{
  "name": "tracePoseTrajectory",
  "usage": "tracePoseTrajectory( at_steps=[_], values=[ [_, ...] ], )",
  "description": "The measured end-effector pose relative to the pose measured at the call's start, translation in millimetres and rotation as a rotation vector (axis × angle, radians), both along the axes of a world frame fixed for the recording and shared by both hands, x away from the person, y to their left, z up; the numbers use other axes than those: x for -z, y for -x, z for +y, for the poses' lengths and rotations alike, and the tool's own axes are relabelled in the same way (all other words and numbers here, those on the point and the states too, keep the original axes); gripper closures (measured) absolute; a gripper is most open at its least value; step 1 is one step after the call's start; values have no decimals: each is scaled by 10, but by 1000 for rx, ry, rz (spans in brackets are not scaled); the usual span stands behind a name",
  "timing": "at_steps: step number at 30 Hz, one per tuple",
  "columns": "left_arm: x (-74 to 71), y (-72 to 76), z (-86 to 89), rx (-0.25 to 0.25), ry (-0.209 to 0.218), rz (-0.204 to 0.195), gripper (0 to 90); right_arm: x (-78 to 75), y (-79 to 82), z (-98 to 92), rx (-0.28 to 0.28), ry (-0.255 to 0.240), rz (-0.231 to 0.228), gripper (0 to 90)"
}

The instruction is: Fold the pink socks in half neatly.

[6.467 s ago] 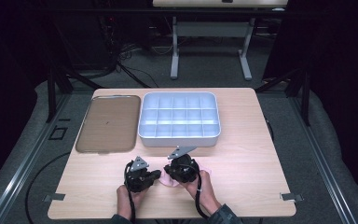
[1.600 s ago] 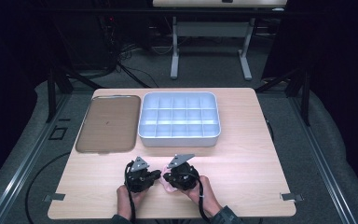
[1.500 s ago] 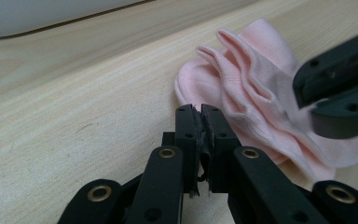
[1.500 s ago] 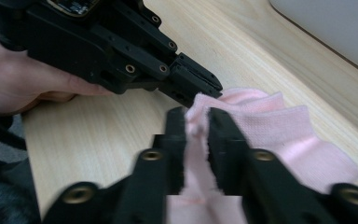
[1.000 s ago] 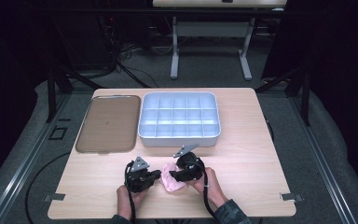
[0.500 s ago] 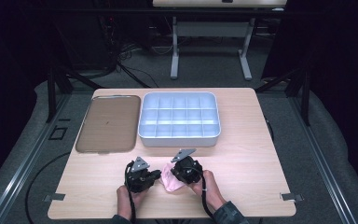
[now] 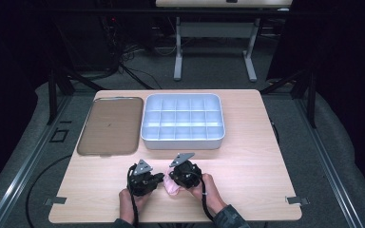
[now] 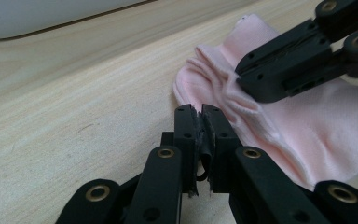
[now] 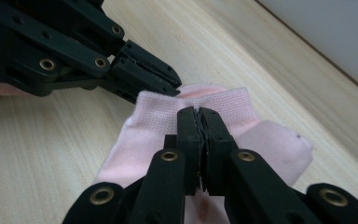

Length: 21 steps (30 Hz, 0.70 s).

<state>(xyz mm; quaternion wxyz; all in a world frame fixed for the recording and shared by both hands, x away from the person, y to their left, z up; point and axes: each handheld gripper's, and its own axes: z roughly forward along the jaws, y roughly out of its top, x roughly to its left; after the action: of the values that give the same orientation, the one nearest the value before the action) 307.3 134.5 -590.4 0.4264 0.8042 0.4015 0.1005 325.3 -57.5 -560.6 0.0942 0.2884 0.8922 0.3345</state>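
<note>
We note bare table (image 7: 266, 171) right of the hands, the compartment tray (image 7: 183, 121) beyond; the pink sock (image 7: 172, 186) lies near the front edge between left tool (image 7: 159, 178) and right tool (image 7: 167, 175), both clamped on it, the right having just closed.

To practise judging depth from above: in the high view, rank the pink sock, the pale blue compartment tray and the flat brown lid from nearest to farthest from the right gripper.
1. Pink sock: at the right gripper, on its left side.
2. Pale blue compartment tray: straight beyond, mid-table.
3. Flat brown lid: beyond and far left, beside the tray.
</note>
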Motion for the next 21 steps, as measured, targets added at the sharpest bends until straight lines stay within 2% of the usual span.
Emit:
tracePoseTrajectory(
  at_steps=[4,7,8,10,11,12,13,14,15,17,19,20,21],
  values=[
    [-2,-2,6,-3,-6,-2,842,21,-1,-13,0,-9,10,861],
    [0,-2,15,-16,10,4,806,32,-9,-13,1,-7,16,841],
    [0,-2,18,-18,12,7,785,39,-6,-17,4,-4,10,748],
    [0,-2,18,-19,13,7,783,21,-3,-32,11,4,8,651],
    [-1,-1,18,-19,13,7,782,10,5,-44,10,-10,8,585],
    [-1,-1,18,-19,13,7,782,10,5,-44,10,-10,8,585],
    [1,-3,19,-19,16,7,782,-30,40,-80,5,-40,-12,531],
    [1,-3,19,-19,16,7,782,-30,40,-80,5,-40,-12,531],
    [0,-1,18,-19,12,6,782,-88,65,-142,-4,-68,-24,490],
    [0,-1,17,-19,12,6,782,-138,86,-219,3,-101,-40,489],
    [0,-1,17,-19,13,6,782,-170,96,-270,15,-107,-43,487],
    [0,-1,16,-19,11,4,782,-205,109,-392,55,-125,-50,485],
    [-1,0,16,-21,8,4,783,-207,108,-432,69,-119,-49,486]
  ],
)
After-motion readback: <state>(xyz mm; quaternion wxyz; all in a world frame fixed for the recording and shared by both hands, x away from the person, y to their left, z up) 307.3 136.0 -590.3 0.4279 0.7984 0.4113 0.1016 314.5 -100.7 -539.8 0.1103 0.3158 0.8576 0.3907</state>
